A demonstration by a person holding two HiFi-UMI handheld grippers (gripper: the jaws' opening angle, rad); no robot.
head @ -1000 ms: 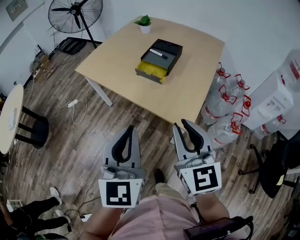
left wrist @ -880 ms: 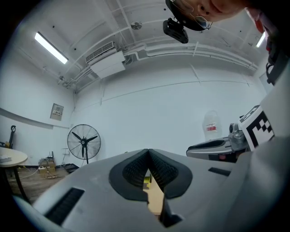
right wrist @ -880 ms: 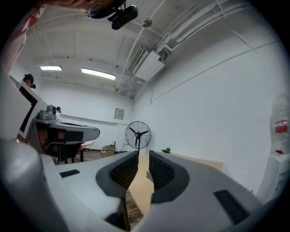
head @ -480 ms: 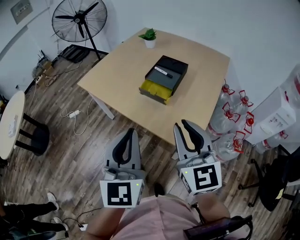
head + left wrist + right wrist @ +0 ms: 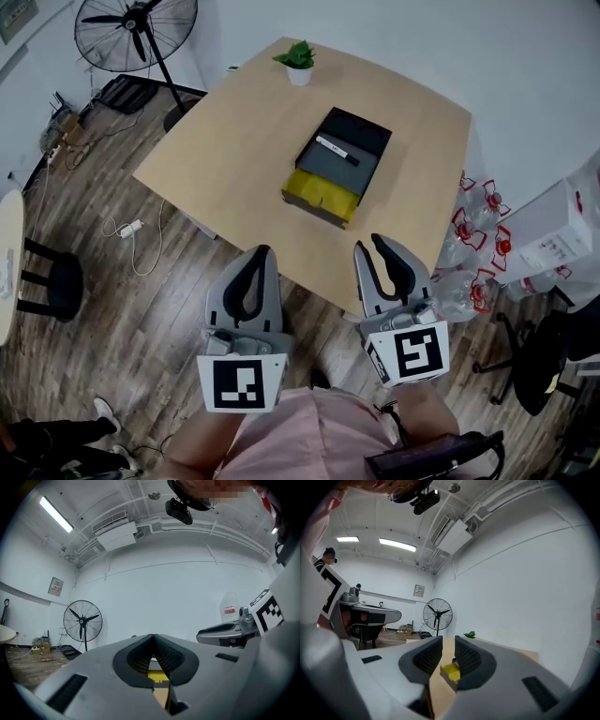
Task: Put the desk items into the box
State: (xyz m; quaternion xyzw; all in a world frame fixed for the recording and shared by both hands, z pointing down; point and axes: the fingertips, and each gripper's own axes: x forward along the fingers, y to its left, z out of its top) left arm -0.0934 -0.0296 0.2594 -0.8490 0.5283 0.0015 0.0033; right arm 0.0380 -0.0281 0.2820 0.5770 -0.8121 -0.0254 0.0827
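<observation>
A black open box (image 5: 362,126) sits mid-table on the light wooden table (image 5: 234,141). Inside lies a grey flat item (image 5: 330,172) with a black-and-white marker (image 5: 337,150) on top. A yellow item (image 5: 323,192) fills the box's near end and also shows between the jaws (image 5: 451,670). Both grippers hang over the floor just short of the table's near edge. My left gripper (image 5: 258,253) has its jaws touching at the tips (image 5: 153,637), holding nothing. My right gripper (image 5: 372,246) has a narrow gap between its jaws (image 5: 448,641), with nothing in it.
A small potted plant (image 5: 298,61) stands at the table's far edge. A standing fan (image 5: 136,28) is at the far left, with cables (image 5: 131,228) on the wooden floor. Water bottles (image 5: 476,234), a white carton (image 5: 548,225) and a dark chair (image 5: 548,356) crowd the right.
The table and box have come closer and shifted toward the middle of the head view. Both grippers keep the same pose and the same jaw state.
</observation>
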